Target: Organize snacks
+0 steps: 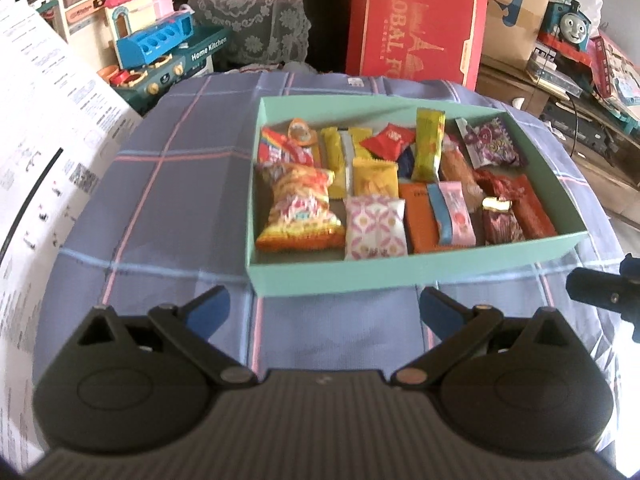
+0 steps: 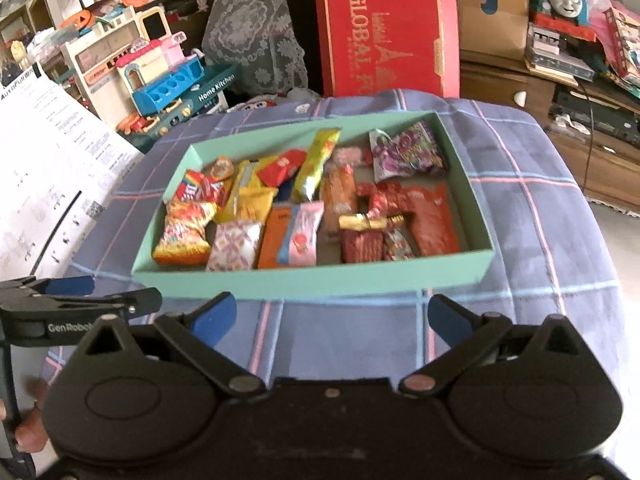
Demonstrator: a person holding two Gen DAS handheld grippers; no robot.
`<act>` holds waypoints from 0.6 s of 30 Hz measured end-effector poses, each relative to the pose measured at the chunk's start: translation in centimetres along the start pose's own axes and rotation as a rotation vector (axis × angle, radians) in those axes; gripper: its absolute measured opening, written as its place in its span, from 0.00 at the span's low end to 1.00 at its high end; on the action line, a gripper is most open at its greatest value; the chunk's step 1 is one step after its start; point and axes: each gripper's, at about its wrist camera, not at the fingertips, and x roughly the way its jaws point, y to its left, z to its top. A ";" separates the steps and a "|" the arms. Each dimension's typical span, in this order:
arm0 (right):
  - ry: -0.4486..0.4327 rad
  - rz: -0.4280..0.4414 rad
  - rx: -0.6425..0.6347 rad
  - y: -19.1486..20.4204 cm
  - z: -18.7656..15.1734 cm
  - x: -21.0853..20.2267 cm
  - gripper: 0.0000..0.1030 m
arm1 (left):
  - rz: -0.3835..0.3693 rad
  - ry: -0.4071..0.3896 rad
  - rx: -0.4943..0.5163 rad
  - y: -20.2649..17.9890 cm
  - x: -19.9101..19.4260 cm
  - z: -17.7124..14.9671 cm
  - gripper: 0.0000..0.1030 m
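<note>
A mint-green box [image 1: 400,276] holds several wrapped snacks, among them an orange-and-pink bag [image 1: 298,208] at its front left, a purple packet [image 1: 490,142] at its back right and a red packet [image 1: 528,206] at its front right. The box also shows in the right wrist view [image 2: 312,280], with the purple packet [image 2: 406,152]. My left gripper [image 1: 324,310] is open and empty, just in front of the box's near wall. My right gripper [image 2: 332,316] is open and empty, also just in front of that wall. The left gripper shows at the left edge of the right wrist view [image 2: 80,292].
The box sits on a blue plaid cloth [image 1: 168,208] over a table. A white printed sheet [image 1: 44,128] stands at the left. Behind are a red gift box [image 1: 416,20], a toy kitchen [image 1: 160,48] and a toy train [image 1: 570,24].
</note>
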 end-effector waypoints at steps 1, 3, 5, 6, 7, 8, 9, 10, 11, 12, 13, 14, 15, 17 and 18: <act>0.002 -0.002 -0.001 -0.1 -0.4 -0.1 1.00 | 0.003 0.004 -0.001 0.0 0.0 -0.3 1.00; 0.005 -0.009 -0.002 -0.4 -1.0 -0.3 1.00 | 0.006 0.010 -0.003 0.0 0.1 -0.9 1.00; 0.006 -0.011 -0.003 -0.6 -1.5 -0.4 1.00 | 0.006 0.015 -0.008 0.0 0.1 -1.4 1.00; 0.008 -0.011 -0.001 -0.8 -1.9 -0.6 1.00 | 0.004 0.018 -0.011 0.0 0.1 -1.7 1.00; 0.011 -0.012 0.001 -1.0 -2.3 -0.7 1.00 | 0.003 0.019 -0.012 -0.1 0.1 -2.0 1.00; 0.013 -0.013 0.003 -1.2 -2.6 -0.9 1.00 | 0.003 0.019 -0.012 -0.1 0.1 -2.2 1.00; 0.015 -0.015 0.008 -1.4 -2.9 -1.0 1.00 | 0.003 0.019 -0.010 -0.1 0.1 -2.4 1.00; 0.017 -0.016 0.013 -1.6 -3.1 -1.0 1.00 | 0.004 0.019 -0.007 -0.1 0.1 -2.6 1.00; 0.021 -0.017 0.019 -1.8 -3.4 -1.1 1.00 | 0.007 0.020 -0.003 -0.2 0.2 -2.8 1.00; 0.026 -0.020 0.026 -2.0 -3.7 -1.2 1.00 | 0.011 0.020 0.001 -0.1 0.3 -3.0 1.00; 0.029 -0.022 0.031 -2.1 -4.0 -1.1 1.00 | 0.017 0.020 0.006 -0.1 0.4 -3.2 1.00; 0.031 -0.026 0.035 -2.2 -4.2 -1.2 1.00 | 0.022 0.021 0.008 -0.1 0.5 -3.5 1.00; 0.034 -0.032 0.035 -2.3 -4.4 -1.1 1.00 | 0.024 0.024 0.007 -0.1 0.6 -3.7 1.00; 0.041 -0.045 0.033 -2.3 -4.7 -1.0 1.00 | 0.021 0.036 0.001 0.1 0.9 -4.2 1.00; 0.046 -0.050 0.033 -2.3 -4.9 -0.9 1.00 | 0.019 0.040 -0.001 0.2 1.0 -4.3 1.00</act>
